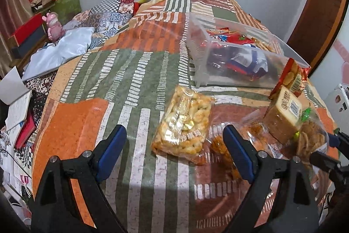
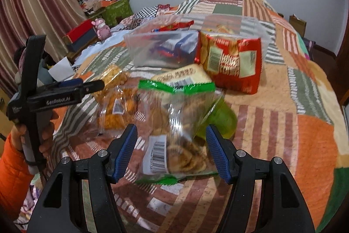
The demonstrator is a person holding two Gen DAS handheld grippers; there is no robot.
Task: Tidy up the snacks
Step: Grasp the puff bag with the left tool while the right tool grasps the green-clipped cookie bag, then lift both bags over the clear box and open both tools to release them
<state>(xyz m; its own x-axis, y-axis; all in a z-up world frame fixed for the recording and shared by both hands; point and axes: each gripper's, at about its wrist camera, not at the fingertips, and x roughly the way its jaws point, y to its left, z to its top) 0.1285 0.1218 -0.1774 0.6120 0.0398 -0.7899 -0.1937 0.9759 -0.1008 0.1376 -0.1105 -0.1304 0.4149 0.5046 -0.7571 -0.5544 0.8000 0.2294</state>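
1. My left gripper (image 1: pixel 175 153) hangs over the bed with its blue pads spread wide and nothing pinched; only bedspread and the near edge of a snack bag show between them.
2. My right gripper (image 2: pixel 171 151) is parted about halfway, its pads on either side of the clear green-topped cookie bag (image 2: pixel 178 137) but, as far as I can see, not pressing it.
3. In the left wrist view, the peanut-snack bag (image 1: pixel 182 125) lies flat at 12 o'clock from the left gripper, just beyond the pads.
4. At 1 o'clock from it a clear bag of orange crisps (image 1: pixel 220 145) touches the right-hand pad and runs under the peanut-snack bag's edge.
5. Further towards 2 o'clock a tan wrapped cake block (image 1: pixel 282 115) leans on the pile, and a red biscuit pack (image 1: pixel 292 75) stands just behind it.
6. The clear plastic bin (image 1: pixel 240 80), already holding red and blue packets, sits at 1 o'clock farther back on the patchwork bedspread (image 1: pixel 122 71); the red biscuit pack leans against its near wall in the right wrist view.
7. From the right gripper, the left one appears at 9 o'clock, held by a hand (image 2: pixel 47 134) in an orange sleeve (image 2: pixel 13 174).
8. A pink toy figure (image 1: pixel 53 25) stands at 10 o'clock among boxes beside the bed.
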